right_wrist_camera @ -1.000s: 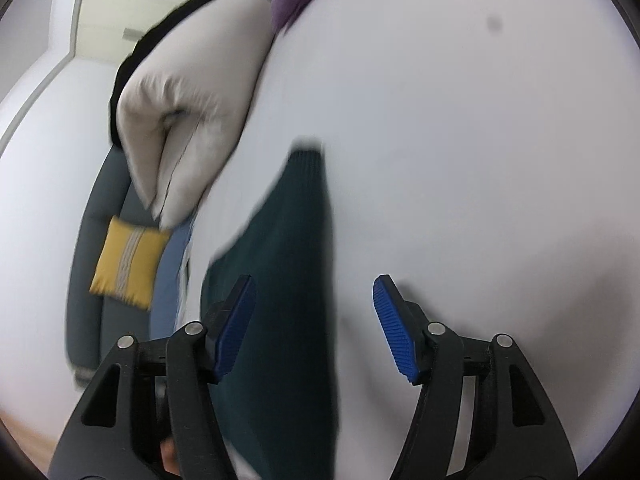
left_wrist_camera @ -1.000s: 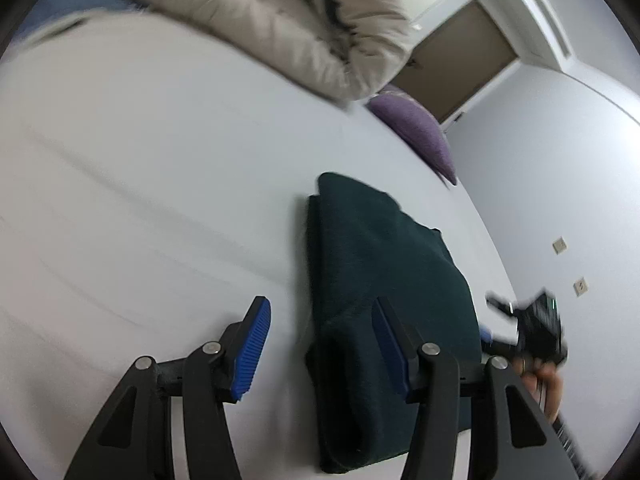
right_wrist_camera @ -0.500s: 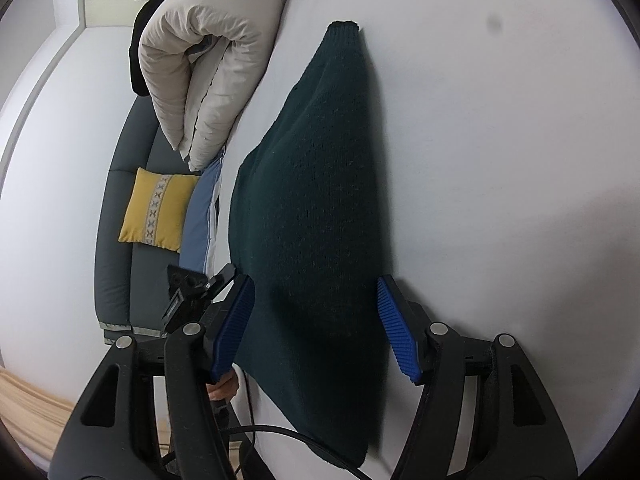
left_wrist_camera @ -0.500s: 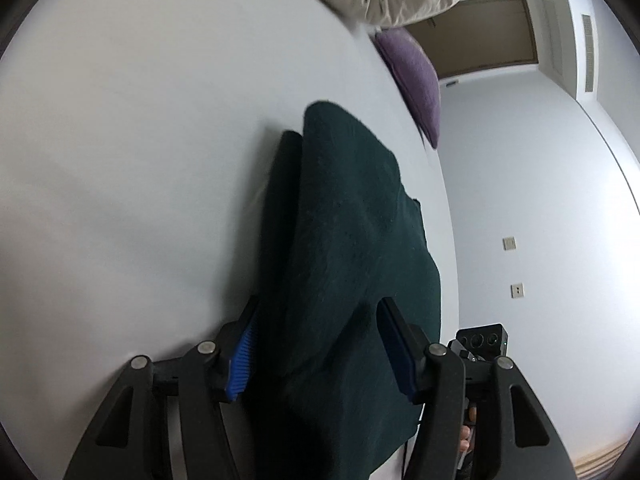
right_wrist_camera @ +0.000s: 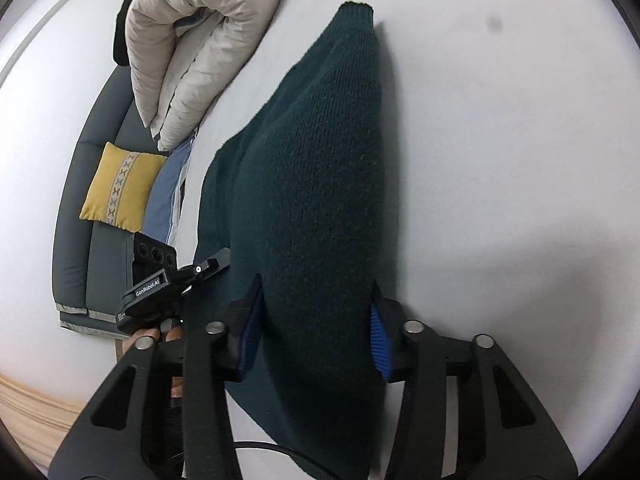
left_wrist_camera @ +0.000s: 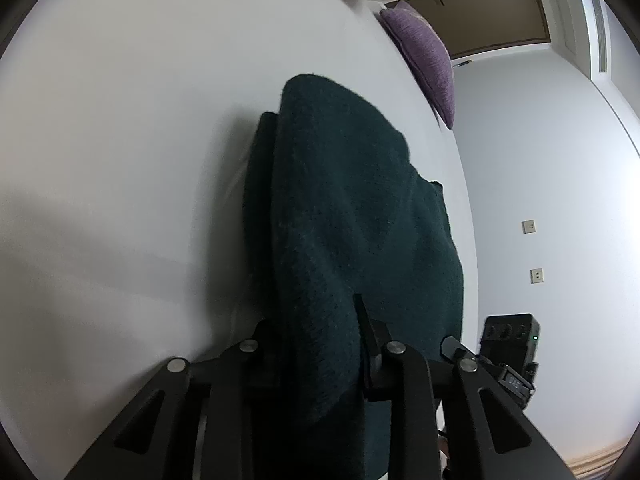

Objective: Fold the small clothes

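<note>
A dark green knit sweater (left_wrist_camera: 352, 216) lies folded in a long strip on the white bed (left_wrist_camera: 120, 160); it also shows in the right wrist view (right_wrist_camera: 320, 184). My left gripper (left_wrist_camera: 316, 332) straddles the near end of the strip, its jaws pressed into thick folds of the sweater. My right gripper (right_wrist_camera: 316, 320) straddles the other near edge, its blue pads (right_wrist_camera: 380, 344) touching both sides of the fabric. Each gripper shows in the other's view, the left in the right wrist view (right_wrist_camera: 160, 280) and the right in the left wrist view (left_wrist_camera: 508, 344).
A beige duvet (right_wrist_camera: 192, 40) is bunched at the bed's head. A purple pillow (left_wrist_camera: 424, 52) lies by the bed edge. A grey sofa (right_wrist_camera: 84, 220) with a yellow cushion (right_wrist_camera: 120, 188) stands beside the bed. A brown door (left_wrist_camera: 488, 12) is behind.
Both grippers moved down onto the sweater's near end and their jaws narrowed from wide open to squeezing the fabric. The sweater now bulges between the fingers.
</note>
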Demonstrator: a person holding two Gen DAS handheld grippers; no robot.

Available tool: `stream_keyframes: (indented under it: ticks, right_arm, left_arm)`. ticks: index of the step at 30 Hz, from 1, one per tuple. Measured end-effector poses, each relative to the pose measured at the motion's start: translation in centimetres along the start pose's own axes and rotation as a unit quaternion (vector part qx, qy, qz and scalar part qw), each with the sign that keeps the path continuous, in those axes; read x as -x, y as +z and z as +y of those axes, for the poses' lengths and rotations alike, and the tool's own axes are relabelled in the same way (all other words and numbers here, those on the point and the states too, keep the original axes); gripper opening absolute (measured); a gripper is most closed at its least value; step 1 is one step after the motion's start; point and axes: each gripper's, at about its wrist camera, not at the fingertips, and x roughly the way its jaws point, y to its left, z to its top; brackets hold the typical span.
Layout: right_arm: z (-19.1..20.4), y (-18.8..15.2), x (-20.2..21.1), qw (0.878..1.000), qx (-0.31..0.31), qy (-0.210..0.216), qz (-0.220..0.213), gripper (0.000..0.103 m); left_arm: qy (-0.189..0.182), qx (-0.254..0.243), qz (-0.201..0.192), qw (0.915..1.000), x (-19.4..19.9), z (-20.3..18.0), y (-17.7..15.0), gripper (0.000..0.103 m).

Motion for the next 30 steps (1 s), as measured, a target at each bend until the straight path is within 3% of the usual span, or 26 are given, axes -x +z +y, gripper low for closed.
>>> stream_keyframes:
  ticks: [9, 17, 24, 30]
  right_arm:
    - [3.1, -3.0, 7.1, 0.999, 0.033, 0.01, -0.029, 0.037]
    - [1.8, -11.2, 14.0, 0.999, 0.025, 0.022, -0.04, 0.037]
    - [0.3, -17.6, 15.1, 0.999, 0.013, 0.025, -0.035, 0.037]
    - [-1.9, -21.6, 15.0, 0.999, 0.0, 0.023, -0.027, 0.037]
  left_arm:
    - [0.005, -0.076, -0.022, 0.9968, 3.3, -6.6, -5.9, 0.025]
    - [0.005, -0.123, -0.012, 0.9923, 4.7, -10.4, -13.2, 0.025]
    - [0.014, -0.115, 0.001, 0.9933, 6.0, -9.2, -18.5, 0.025]
    - [0.028, -0.104, 0.008, 0.9942, 5.3, -7.5, -21.1, 0.025]
